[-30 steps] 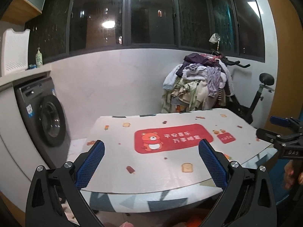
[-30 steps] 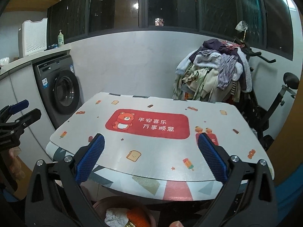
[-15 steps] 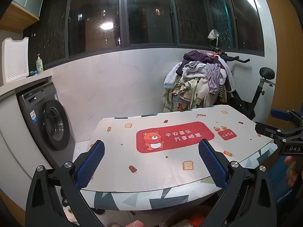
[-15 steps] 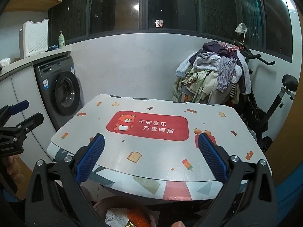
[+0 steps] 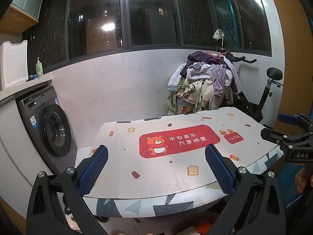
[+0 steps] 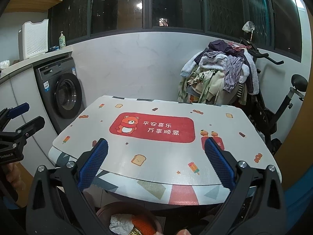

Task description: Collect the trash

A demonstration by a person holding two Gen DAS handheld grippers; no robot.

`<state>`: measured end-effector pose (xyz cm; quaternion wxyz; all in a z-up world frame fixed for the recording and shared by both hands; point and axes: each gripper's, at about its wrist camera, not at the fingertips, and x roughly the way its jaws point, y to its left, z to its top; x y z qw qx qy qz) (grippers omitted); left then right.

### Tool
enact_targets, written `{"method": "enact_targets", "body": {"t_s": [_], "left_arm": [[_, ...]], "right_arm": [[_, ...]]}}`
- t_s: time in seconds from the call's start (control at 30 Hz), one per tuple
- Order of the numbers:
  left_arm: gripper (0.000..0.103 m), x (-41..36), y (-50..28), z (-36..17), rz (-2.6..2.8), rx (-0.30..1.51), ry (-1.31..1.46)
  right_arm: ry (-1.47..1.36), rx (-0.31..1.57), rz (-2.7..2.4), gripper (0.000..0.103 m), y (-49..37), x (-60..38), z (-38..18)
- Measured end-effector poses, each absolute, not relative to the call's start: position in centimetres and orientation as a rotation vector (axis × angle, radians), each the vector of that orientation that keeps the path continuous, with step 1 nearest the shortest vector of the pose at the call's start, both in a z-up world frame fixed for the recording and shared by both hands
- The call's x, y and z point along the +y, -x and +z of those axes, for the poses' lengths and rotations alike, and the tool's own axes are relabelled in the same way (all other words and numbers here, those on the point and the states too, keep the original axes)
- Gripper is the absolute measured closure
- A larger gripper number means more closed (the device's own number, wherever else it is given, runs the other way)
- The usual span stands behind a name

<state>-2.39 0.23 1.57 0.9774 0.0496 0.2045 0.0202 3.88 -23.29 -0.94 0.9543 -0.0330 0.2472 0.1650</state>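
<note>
Both grippers are empty with their blue-padded fingers spread wide apart — the left gripper [image 5: 156, 166] and the right gripper [image 6: 156, 166] hang side by side at the near edge of the table, pointing across it. Each one shows up in the other's camera too, off to the side.

Trash-wise, the only stuff I can spot is below the right gripper: a brownish round bin [image 6: 105, 211] on the floor just under the near table edge, with a crumpled white paper wad [image 6: 119, 223] and something orange [image 6: 142, 223] touching it inside. So it lies down and slightly back from the fingers, not ahead of them. The left view only catches a sliver of the bin at the bottom right, so I'd say the right gripper is nearer (a guess from angles). The wad has no real long axis, it's just a lump.

Going outward — the white printed tablecloth [image 6: 166, 156] has nothing loose on it that I can see, only printed toast and popsicles. Readable writing: the red bear panel says 平安喜乐 万事顺意, a small red patch [image 5: 233, 137] says "cute", and the right gripper's body reads "DAS". Grey front-load washing machine [image 6: 62, 94] sits left, clothes pile [image 6: 219, 76] heaped on an exercise bike at back right.
</note>
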Motion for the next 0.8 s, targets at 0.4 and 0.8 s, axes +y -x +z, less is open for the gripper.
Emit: {"method": "enact_targets", "body": {"t_s": [0.4,0.8], "left_arm": [[0.006,0.02,2.28,1.36,0.042,0.425,-0.098],[0.006,0.01,2.23,1.24,0.043,0.424,-0.094]], "right_arm": [[0.061,0.509,0.345,0.006,-3.78,-23.13,-1.18],[0.062,0.511,0.341,0.006,-3.85,-23.28,-1.23]]}}
